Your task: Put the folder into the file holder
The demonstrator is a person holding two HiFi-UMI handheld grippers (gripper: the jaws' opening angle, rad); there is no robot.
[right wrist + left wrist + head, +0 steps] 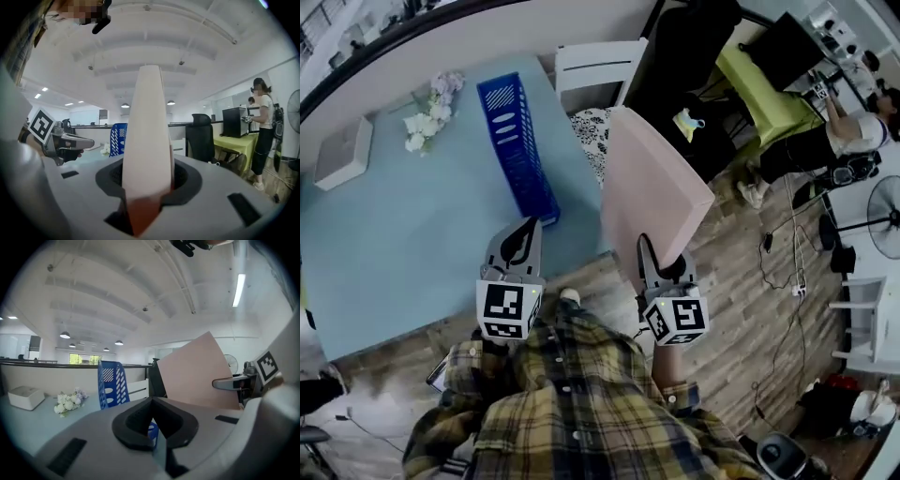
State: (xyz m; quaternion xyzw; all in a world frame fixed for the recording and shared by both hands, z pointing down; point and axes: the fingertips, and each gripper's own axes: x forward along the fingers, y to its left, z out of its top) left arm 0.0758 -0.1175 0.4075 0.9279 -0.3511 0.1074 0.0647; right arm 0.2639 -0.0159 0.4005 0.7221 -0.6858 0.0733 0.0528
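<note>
Table (384,234): light blue, seen whole only in the head view. Folder (652,183): pink, upright off the table's right edge, apart from the file holder (517,141) on the table. Right gripper (147,187) view: jaws clamped on the folder's lower edge. Left gripper (152,420) view: jaws together, nothing between.

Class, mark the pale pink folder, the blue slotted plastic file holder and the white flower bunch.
Pale pink folder (652,187), head view, flat face.
Blue slotted plastic file holder (517,155), head view, side wall.
White flower bunch (420,124), head view, blossoms.
</note>
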